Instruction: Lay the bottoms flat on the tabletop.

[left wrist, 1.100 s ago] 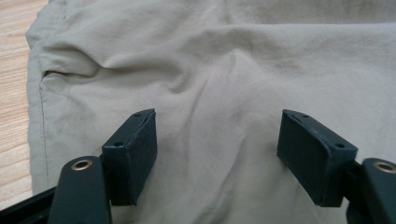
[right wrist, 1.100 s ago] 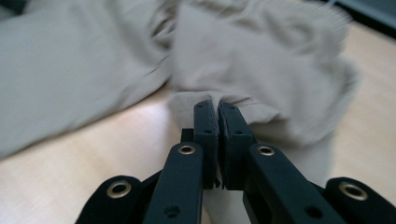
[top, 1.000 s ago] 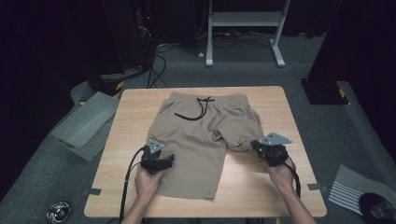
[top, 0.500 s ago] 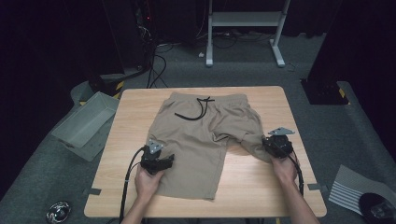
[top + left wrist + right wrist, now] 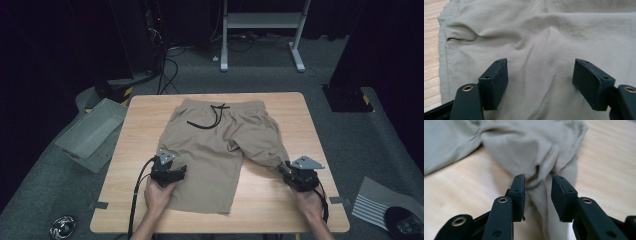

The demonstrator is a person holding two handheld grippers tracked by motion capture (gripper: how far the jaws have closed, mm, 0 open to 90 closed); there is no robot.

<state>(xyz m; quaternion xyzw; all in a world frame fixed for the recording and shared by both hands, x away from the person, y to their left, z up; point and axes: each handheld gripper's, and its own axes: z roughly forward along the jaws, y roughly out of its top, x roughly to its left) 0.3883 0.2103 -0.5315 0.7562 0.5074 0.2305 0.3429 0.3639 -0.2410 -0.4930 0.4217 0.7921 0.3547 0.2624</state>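
Lying flat across the wooden table (image 5: 300,210), the khaki shorts (image 5: 220,145) are being spread: the left gripper (image 5: 540,75), jaws wide and empty, rests on the near-left leg, while the right gripper (image 5: 537,190) has just been opening, bunched right hem loose between its pads

Both tongs are matte black all over. The left tongs (image 5: 175,172) and right tongs (image 5: 286,168) each carry a grey three-cornered plate on top and trail a black cable. Up close, the jaws end in chunky rectangular pads with small screw holes (brass-coloured eyelets sit further back). Forearms are bare, no sleeves.
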